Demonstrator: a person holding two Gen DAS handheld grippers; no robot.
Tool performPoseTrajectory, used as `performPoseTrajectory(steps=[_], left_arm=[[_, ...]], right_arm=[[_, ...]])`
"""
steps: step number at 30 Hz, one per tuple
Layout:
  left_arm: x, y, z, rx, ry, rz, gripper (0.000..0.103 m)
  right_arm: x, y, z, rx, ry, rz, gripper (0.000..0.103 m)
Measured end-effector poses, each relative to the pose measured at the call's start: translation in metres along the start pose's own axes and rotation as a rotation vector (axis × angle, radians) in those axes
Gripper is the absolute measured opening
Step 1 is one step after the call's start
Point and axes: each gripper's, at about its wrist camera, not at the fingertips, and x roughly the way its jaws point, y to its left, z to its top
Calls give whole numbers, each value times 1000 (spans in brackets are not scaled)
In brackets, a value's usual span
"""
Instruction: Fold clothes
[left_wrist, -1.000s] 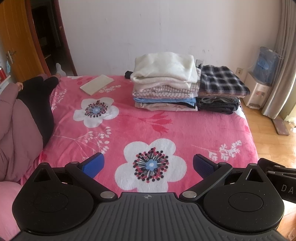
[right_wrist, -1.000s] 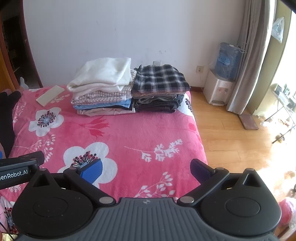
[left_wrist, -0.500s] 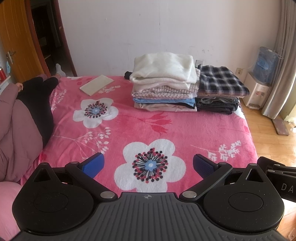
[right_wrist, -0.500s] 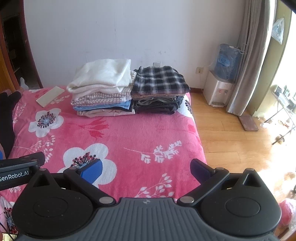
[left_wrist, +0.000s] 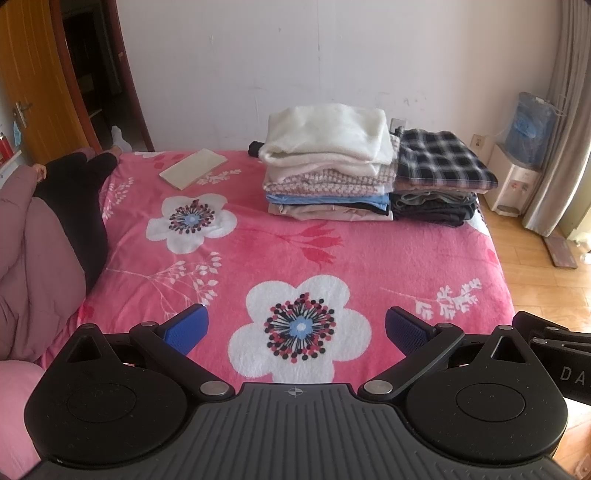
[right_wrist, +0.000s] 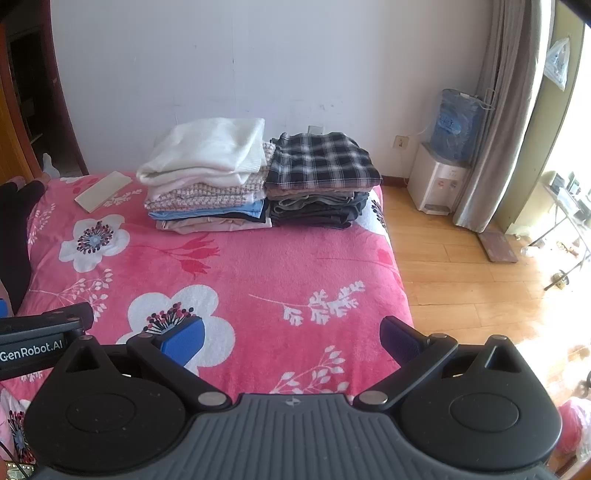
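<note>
We hold the left gripper (left_wrist: 296, 328) and the right gripper (right_wrist: 291, 336) above the near end of the bed (left_wrist: 332, 254), each with its blue-padded fingers (left_wrist: 186, 326) spread wide and pinching nothing. The folded clothes sit at the far end by the wall in two stacks touching side by side: a white sweater (left_wrist: 328, 134) tops the left stack, a dark plaid garment (right_wrist: 321, 160) tops the right one. A flat beige piece (left_wrist: 194, 168) lies left of them. A water dispenser (right_wrist: 443, 173) stands on the floor beyond the bed.
</note>
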Motion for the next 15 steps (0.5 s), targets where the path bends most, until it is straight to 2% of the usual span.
performPoseTrajectory(steps=[15], left_arm=[[0,0,-2,1,8,2,103]], right_arm=[[1,1,-2,1,6,2,103]])
